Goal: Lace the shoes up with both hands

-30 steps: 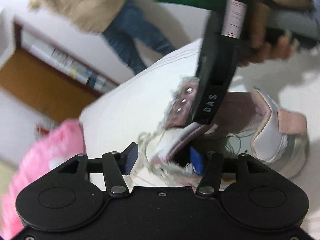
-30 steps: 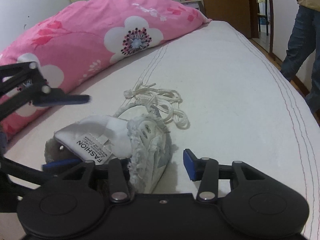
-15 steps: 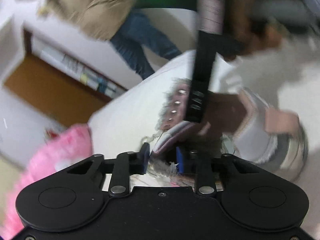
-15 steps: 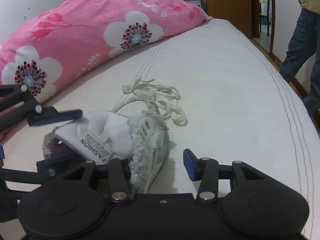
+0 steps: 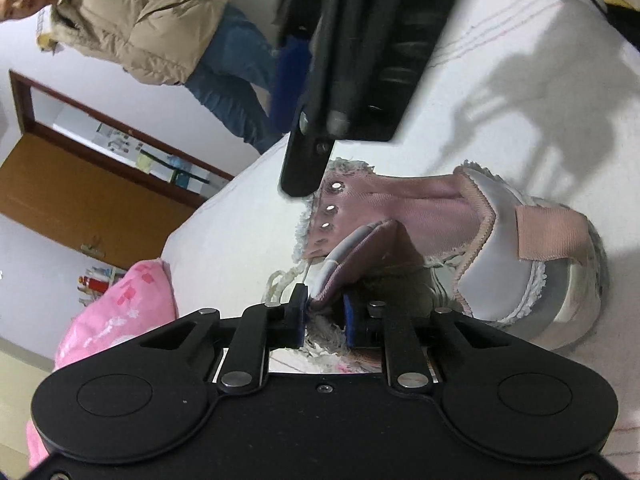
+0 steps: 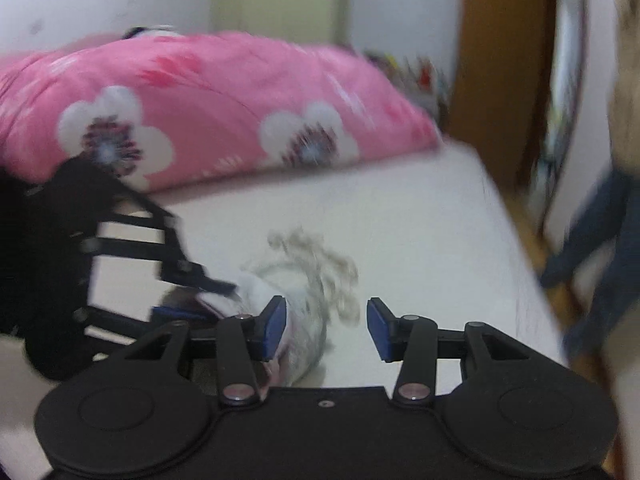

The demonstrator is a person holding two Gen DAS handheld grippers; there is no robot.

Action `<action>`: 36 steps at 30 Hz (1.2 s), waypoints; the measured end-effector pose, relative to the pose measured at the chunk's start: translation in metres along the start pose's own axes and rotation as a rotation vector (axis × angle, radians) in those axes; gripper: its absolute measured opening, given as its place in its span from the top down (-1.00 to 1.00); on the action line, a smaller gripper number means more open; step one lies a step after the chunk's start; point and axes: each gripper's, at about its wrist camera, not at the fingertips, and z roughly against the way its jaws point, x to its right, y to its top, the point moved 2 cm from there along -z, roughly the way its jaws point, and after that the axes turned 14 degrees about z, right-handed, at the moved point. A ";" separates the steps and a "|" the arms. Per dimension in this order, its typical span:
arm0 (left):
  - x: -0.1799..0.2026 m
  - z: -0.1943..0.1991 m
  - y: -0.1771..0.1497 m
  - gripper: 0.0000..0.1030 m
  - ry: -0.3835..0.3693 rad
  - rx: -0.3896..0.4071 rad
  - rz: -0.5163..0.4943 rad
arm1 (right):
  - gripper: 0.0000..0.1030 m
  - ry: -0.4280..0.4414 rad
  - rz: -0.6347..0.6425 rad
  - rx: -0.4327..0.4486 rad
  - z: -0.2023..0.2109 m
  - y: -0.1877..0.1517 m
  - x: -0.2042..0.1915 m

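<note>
Pink-and-white shoe (image 5: 460, 240) lying on its side on the white bed (image 5: 500, 80), tongue (image 5: 360, 256) pulled out toward the left wrist camera, loose white lace (image 6: 320, 256) bunched just beyond the toe. A second ago wide apart around the tongue; now left gripper (image 5: 324, 316) closing on it, blue pads pressing the tongue's edge from both sides. Right gripper (image 6: 326, 328) then low beside the shoe; now lifted and rolled, spread open with nothing between the pads, shoe just below and left of them. Right wrist view smeared with motion blur, so shoe detail and lace ends hard to make out. Eyelet row partly covered in the left view by the right gripper's black frame. Pink flowered pillow (image 6: 208, 108) behind; a standing person (image 5: 152, 28) in beige jacket and jeans beside the bed.
</note>
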 end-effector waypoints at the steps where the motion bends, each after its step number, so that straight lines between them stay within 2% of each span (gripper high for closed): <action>1: -0.003 -0.002 0.000 0.69 0.000 0.003 0.006 | 0.18 0.003 0.046 0.020 0.002 0.002 -0.005; 3: -0.007 -0.003 -0.002 0.69 -0.001 0.010 0.021 | 0.20 0.005 0.224 0.048 0.000 0.005 -0.027; 5: -0.009 -0.003 -0.003 0.67 -0.006 0.016 0.033 | 0.24 0.037 0.313 0.040 -0.005 0.002 -0.039; 7: -0.012 -0.002 -0.002 0.67 -0.013 0.024 0.049 | 0.35 0.087 0.348 0.078 -0.005 -0.001 -0.042; 14: -0.020 -0.003 -0.004 0.63 -0.022 0.047 0.089 | 0.49 0.163 0.373 0.041 -0.018 0.005 -0.041; 21: -0.021 -0.003 -0.003 0.62 -0.032 0.061 0.100 | 0.61 0.098 0.502 0.026 -0.008 0.006 -0.050; 24: -0.020 -0.002 -0.003 0.62 -0.031 0.061 0.098 | 0.61 0.108 0.514 0.018 -0.008 0.008 -0.049; 27: -0.017 -0.016 0.007 0.61 -0.024 0.058 0.106 | 0.65 0.116 0.579 0.004 -0.008 0.011 -0.052; 29: -0.016 -0.005 0.001 0.61 -0.027 0.059 0.103 | 0.66 0.116 0.593 -0.006 -0.007 0.012 -0.052; 32: -0.011 -0.030 0.021 0.60 -0.017 0.046 0.102 | 0.72 0.154 0.543 -0.022 -0.011 0.013 -0.047; 36: -0.012 -0.027 0.021 0.55 -0.017 0.025 0.089 | 0.72 0.195 0.524 -0.034 -0.016 0.016 -0.044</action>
